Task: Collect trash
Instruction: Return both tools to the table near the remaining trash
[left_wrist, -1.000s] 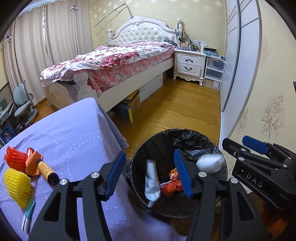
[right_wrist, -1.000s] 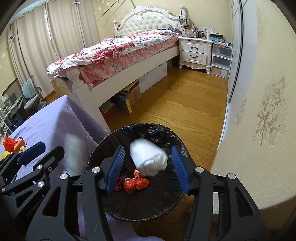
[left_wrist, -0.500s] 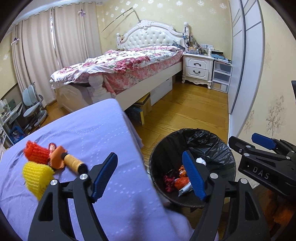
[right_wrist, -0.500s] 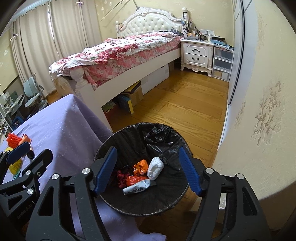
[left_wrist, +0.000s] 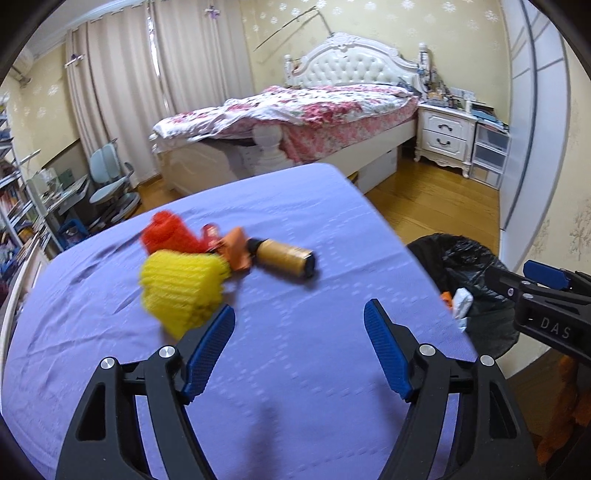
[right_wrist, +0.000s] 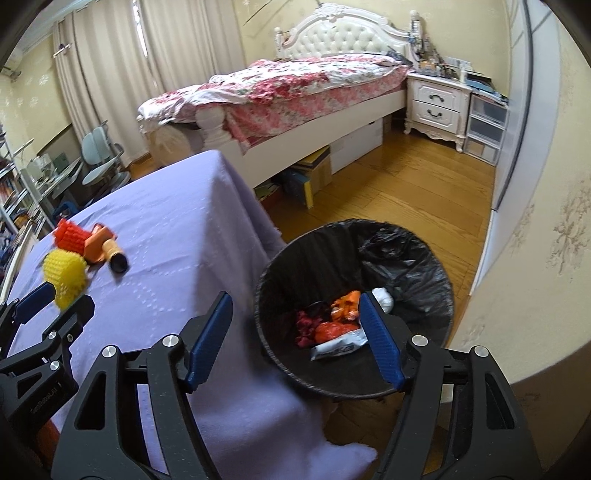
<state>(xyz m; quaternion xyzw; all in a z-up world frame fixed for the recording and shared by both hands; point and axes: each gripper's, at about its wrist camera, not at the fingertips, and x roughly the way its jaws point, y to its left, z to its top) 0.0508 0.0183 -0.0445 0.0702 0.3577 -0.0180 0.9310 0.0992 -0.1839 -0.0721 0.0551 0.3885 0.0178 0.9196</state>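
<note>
While both grippers, left (left_wrist: 299, 325) and right (right_wrist: 295, 317), gape empty: risk, tube (left_wrist: 282, 256) rolling off table (left_wrist: 295, 369) if nudged.

Your left gripper (left_wrist: 299, 328) is hovering agape over the tablecloth (left_wrist: 295, 369), facing yellow net (left_wrist: 181, 288), red net (left_wrist: 168, 236) and tube (left_wrist: 284, 256).
</note>
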